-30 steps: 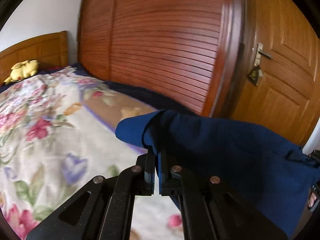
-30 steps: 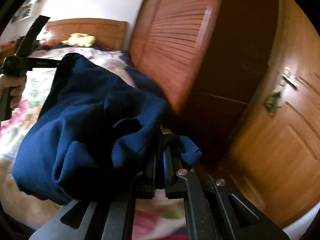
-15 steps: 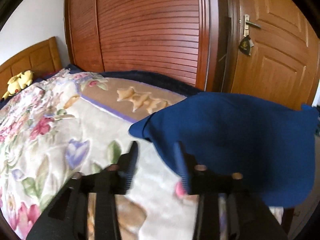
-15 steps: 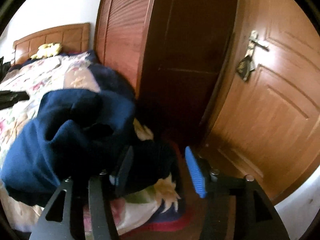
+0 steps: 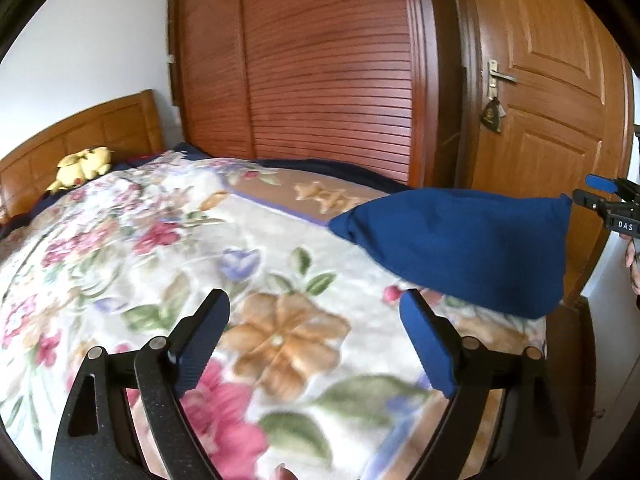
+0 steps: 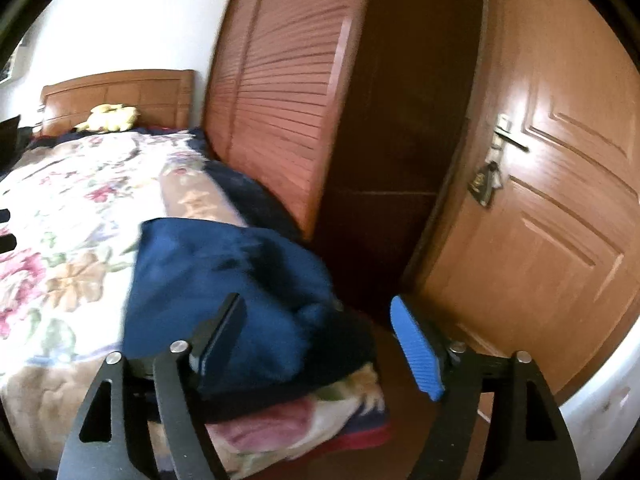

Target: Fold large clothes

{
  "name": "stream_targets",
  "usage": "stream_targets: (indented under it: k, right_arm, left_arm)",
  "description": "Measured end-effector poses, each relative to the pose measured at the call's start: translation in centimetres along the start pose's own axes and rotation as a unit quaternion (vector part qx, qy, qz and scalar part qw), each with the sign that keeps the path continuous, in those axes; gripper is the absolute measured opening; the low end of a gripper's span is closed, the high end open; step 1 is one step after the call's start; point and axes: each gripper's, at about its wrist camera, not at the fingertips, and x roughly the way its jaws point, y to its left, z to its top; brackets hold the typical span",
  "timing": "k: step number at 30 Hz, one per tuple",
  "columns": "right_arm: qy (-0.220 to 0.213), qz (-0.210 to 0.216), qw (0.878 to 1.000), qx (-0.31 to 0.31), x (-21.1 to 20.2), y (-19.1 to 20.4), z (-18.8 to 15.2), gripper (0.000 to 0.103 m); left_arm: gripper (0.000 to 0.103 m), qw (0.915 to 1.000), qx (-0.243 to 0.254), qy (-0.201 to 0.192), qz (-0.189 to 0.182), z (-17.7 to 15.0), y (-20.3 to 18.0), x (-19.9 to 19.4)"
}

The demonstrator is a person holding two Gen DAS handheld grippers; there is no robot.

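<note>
The folded navy garment [image 5: 460, 248] is lying at two o'clock from the left tongs [image 5: 316, 344], long axis running nine-to-three. The right tongs [image 6: 316, 344] are sitting nearer, garment at eleven o'clock. Both tongs are opening, gripping nothing.

Soft daylight fills both views. Glare shines on the door [image 6: 560, 208] in the right wrist view, while the wardrobe [image 6: 400, 120] side beside it sits in deep shadow. Motion blur smears the blanket [image 5: 160, 264]. Fisheye bending curves straight edges, with black corners.
</note>
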Motion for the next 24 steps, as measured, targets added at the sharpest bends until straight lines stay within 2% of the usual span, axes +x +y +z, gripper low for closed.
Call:
stream_targets:
  k: [7,13,19,24]
  right_arm:
    - [-0.01,0.088,0.996,-0.019,-1.8,7.7,-0.4,0.078]
    - [-0.015,0.185,0.982,-0.019,-2.7,15.5,-0.8,0.078]
    - [-0.019,0.271,0.962,-0.023,-3.7,23.1,-1.2,0.078]
    - [-0.031,0.323,0.945,-0.035,-5.4,28.6,-1.0,0.078]
  left_arm:
    - [0.088,0.9988,-0.031,-0.01,0.038,-3.6,3.3,-6.0]
    - [0.088,0.9945,-0.067,-0.007,0.08,-7.2,7.2,-10.1]
    - [0.088,0.9843,-0.105,-0.013,0.142,-11.9,11.8,-14.5]
    - [0.088,0.9706,-0.144,-0.018,0.192,-15.4,15.8,-17.8]
